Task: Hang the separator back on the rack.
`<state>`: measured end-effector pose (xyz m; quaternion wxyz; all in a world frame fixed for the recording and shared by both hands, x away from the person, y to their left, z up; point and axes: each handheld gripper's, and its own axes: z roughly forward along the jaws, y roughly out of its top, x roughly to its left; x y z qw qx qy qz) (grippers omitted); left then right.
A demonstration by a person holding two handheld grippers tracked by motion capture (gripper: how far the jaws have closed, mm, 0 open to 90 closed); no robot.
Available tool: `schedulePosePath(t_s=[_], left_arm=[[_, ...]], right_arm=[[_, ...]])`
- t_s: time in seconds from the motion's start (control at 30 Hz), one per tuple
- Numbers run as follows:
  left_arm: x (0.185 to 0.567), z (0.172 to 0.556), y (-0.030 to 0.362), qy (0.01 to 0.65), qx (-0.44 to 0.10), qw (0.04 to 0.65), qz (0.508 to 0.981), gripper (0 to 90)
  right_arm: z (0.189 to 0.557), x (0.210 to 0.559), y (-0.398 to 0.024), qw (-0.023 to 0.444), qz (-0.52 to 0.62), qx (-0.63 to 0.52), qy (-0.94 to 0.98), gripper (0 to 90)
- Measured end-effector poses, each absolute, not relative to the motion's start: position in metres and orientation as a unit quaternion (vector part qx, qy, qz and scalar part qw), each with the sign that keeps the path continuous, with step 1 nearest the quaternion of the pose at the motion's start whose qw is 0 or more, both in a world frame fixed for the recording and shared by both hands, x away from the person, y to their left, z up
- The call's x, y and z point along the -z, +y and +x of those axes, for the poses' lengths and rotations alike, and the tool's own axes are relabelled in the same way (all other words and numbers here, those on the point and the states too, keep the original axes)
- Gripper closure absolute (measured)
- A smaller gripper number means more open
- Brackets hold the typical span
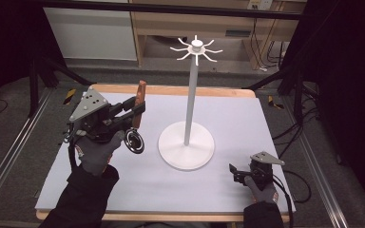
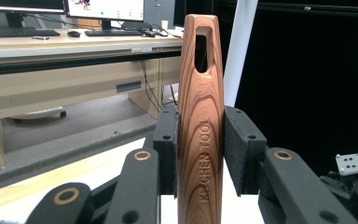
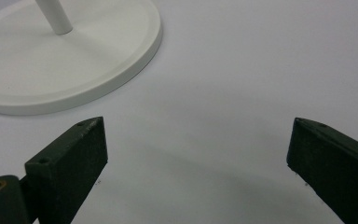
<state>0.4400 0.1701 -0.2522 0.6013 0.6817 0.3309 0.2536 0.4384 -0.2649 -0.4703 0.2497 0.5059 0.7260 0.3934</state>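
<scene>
My left gripper [image 1: 140,108] is shut on a kitchen tool's wooden handle [image 1: 141,95], held upright above the table's left side. Below the jaws hangs the tool's round metal head [image 1: 135,141]. In the left gripper view the handle [image 2: 201,107] stands between both pads, with a slot near its top. A white stand rises at the table's middle, with a round base [image 1: 186,147], a thin pole [image 1: 190,95] and a ring of hooks [image 1: 196,49] on top. My right gripper [image 1: 233,172] rests open near the front right, its jaws [image 3: 198,154] wide over bare mat beside the stand's base [image 3: 74,60].
A white mat [image 1: 247,123] covers the wooden table. Black frame posts stand at both back corners, with cables on the floor at the right. Beyond the table are a wooden desk [image 2: 51,51] and cabinets. The stand's pole [image 2: 237,51] passes just behind the handle.
</scene>
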Motion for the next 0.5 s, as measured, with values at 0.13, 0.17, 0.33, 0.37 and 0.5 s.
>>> schedulePosePath(t_s=[0.13,0.17,0.33,0.37,0.5], left_arm=[[0.248,0.442,0.166,0.327,-0.253,0.603,0.683,67.7],[0.247,0.442,0.165,0.326,-0.254,0.602,0.683,67.7],[0.24,0.443,0.16,0.321,-0.255,0.604,0.683,67.7],[0.239,0.443,0.16,0.32,-0.256,0.605,0.683,67.7],[0.232,0.443,0.157,0.316,-0.258,0.607,0.682,67.7]], right_arm=[[0.438,0.47,-0.265,0.25,0.506,-0.393,0.726,5.4],[0.438,0.47,-0.265,0.25,0.506,-0.393,0.726,5.4],[0.438,0.47,-0.265,0.248,0.508,-0.394,0.725,5.4],[0.438,0.47,-0.265,0.246,0.509,-0.394,0.725,5.4],[0.438,0.47,-0.264,0.246,0.508,-0.394,0.725,5.4]])
